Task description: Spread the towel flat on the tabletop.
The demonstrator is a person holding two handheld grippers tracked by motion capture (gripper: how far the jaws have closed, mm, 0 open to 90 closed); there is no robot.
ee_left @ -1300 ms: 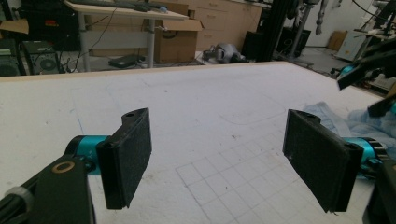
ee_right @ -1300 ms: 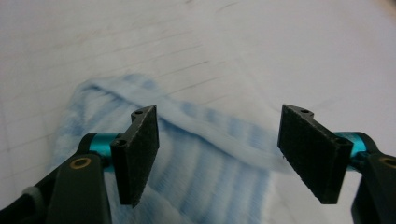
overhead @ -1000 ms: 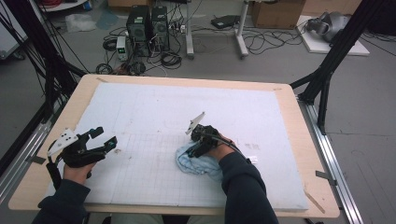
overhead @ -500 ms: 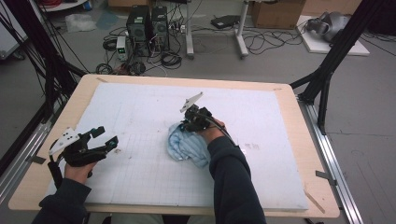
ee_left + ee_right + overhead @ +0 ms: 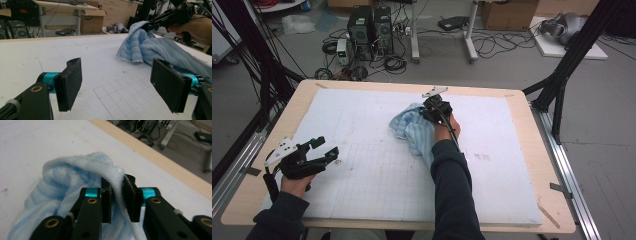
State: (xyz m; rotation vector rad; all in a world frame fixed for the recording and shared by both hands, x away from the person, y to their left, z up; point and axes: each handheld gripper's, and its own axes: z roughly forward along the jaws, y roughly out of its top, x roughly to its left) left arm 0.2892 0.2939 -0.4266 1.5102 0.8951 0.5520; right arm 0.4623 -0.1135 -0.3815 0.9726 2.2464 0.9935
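Towel (image 5: 75,182) between right gripper (image 5: 117,195) fingers

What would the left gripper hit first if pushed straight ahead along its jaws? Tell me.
Probably the light blue towel, pinched and lifted by the right gripper. The left gripper stands open over the bare white mat; the towel lies ahead, slightly to the right, so depth is unsure.

Towel (image 5: 414,132): we see it on the mat (image 5: 377,185), toward the far middle.
Right gripper (image 5: 428,111): at the towel's far edge.
Left gripper (image 5: 326,150): near the mat's left edge, well apart from the towel.
Mat: covers the table (image 5: 547,165).
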